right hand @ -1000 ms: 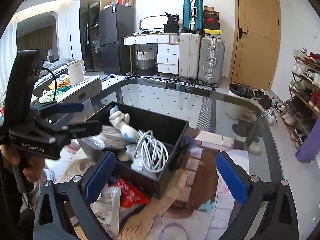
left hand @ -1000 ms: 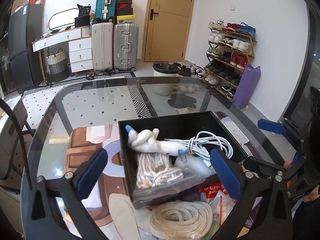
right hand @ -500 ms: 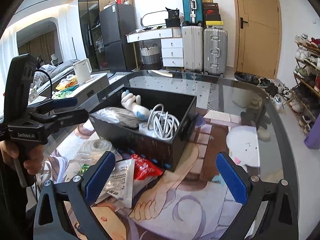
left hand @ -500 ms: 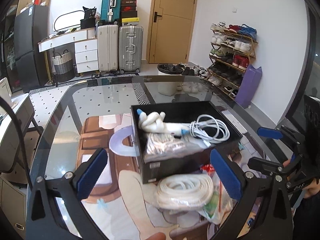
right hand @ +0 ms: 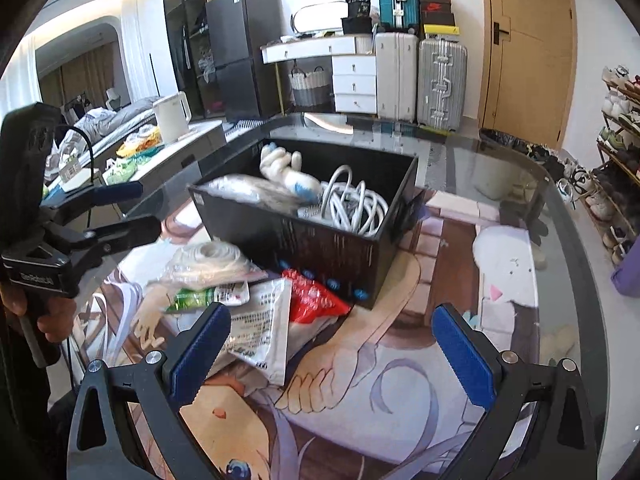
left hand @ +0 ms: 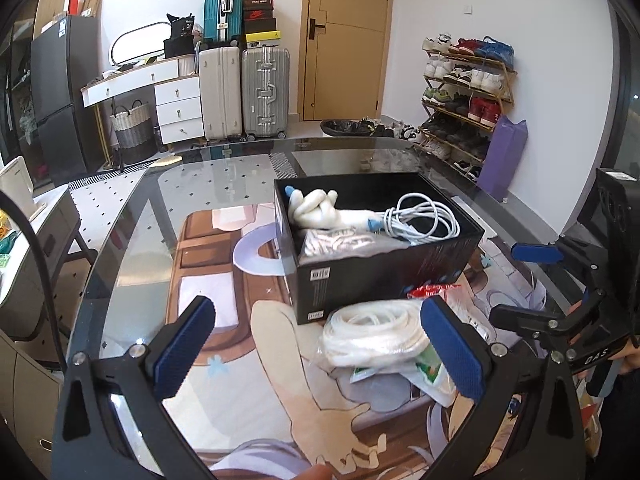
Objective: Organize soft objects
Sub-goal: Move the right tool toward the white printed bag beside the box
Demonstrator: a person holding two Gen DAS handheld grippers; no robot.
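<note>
Partly done, judging by the layout. Inside the black box [left hand: 384,256], left to right: one knotted white plush piece with blue tips [left hand: 316,210], one clear bag of whitish cord [left hand: 340,242] just in front of it, one coiled white cable [left hand: 424,218] at the right end. Three soft items boxed.

Left to do, all on the desk [left hand: 132,240] against the box's near side: one bagged coil of white rope [left hand: 372,332], one green-printed packet [right hand: 192,298] tucked under that coil, one white printed pouch [right hand: 264,332] right of it, one red wrapper [right hand: 312,294] touching the box wall. Four loose items by count, though the pile overlaps and could hide more. Roughly halfway, as a guess.

Left tongs [left hand: 316,344]: spread wide, holding nothing, hovering near the box's front with the rope coil just beside the right pad. Right tongs [right hand: 332,348]: spread wide too, holding nothing, hovering over the white pouch in front of the box.

One box, two tongs. Printed mat [right hand: 400,380] under the glass beneath the box and the pile. Likely next: rope coil or pouch into the box, space remaining mostly above the cord bag.
</note>
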